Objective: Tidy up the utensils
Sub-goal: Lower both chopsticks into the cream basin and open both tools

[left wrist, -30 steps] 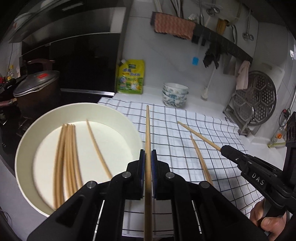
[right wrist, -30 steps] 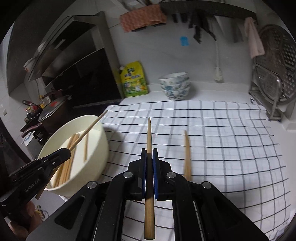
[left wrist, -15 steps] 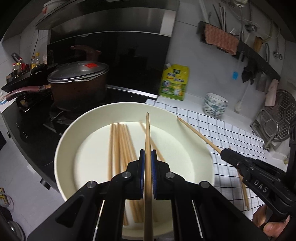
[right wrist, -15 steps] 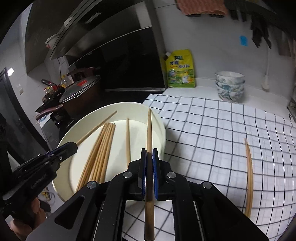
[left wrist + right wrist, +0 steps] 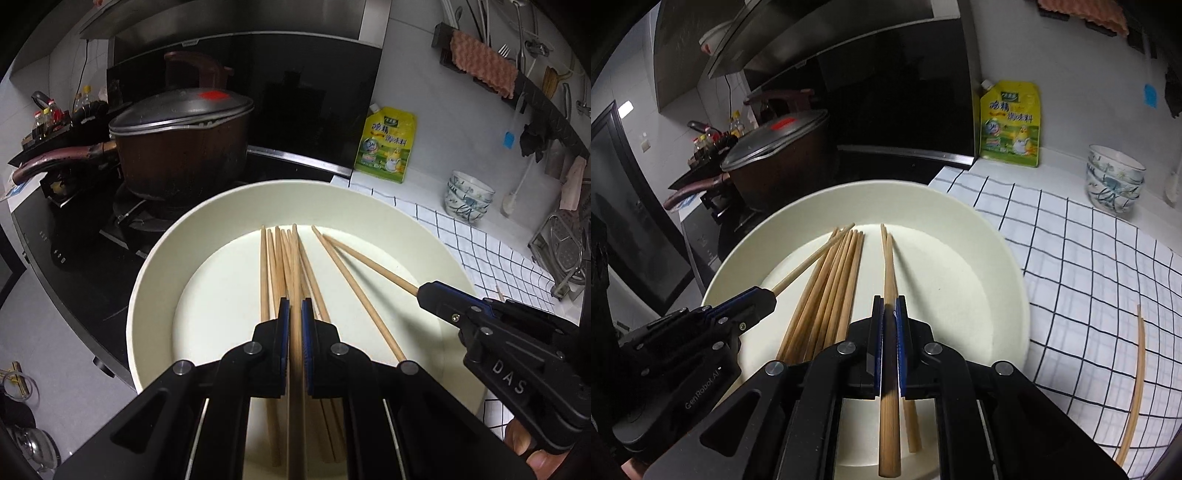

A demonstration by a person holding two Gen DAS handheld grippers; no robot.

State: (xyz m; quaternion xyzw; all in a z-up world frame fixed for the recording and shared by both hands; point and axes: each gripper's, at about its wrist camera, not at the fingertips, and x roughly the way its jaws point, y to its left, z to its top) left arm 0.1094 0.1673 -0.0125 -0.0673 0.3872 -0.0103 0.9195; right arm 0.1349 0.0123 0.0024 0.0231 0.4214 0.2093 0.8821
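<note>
My left gripper (image 5: pixel 295 321) pinches 1 chopstick (image 5: pixel 294 258) over the cream bowl (image 5: pixel 155 295); its butt end runs out of frame; my right gripper (image 5: pixel 889 317) clamps another (image 5: pixel 887 266) above the same bowl, beside the loose bundle (image 5: pixel 827 291); 1 stray chopstick (image 5: pixel 1134 398) lies right of the bowl on the checked cloth (image 5: pixel 1089 258); a lidded pot (image 5: pixel 181 147) stands behind the bowl.

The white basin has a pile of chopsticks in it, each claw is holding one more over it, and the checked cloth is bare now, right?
Not quite: the checked cloth is not bare. The right wrist view shows one chopstick lying on it. The rest holds.
</note>
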